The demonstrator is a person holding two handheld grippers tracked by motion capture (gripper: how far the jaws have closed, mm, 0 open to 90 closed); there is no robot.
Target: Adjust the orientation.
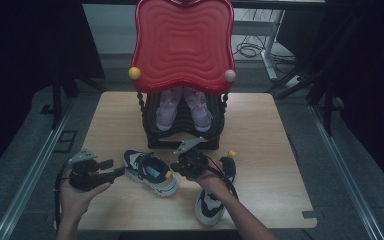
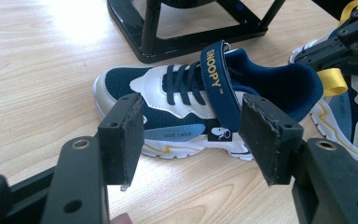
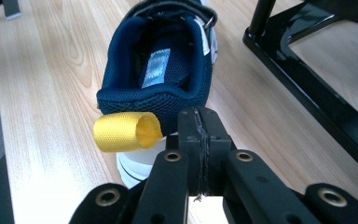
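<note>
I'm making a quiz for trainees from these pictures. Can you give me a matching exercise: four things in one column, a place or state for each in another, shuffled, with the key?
Things:
1. left gripper
2. right gripper
3. pink shoes
4. shoe with the SNOOPY strap

Places or states:
A. on the black rack under the red top
B. jaws shut, just behind a heel with a yellow loop
C. jaws open, nothing between them
D. lying on the wooden table, between the two grippers

Pairs: 1-C, 2-B, 3-A, 4-D

Rack (image 1: 182,135) at tabletop (image 1: 270,175) rear centre, 2 shoes (image 1: 183,107) on it. Left sneaker (image 1: 150,171) before rack; second sneaker (image 1: 214,200) to its right, nearer front edge.
</note>
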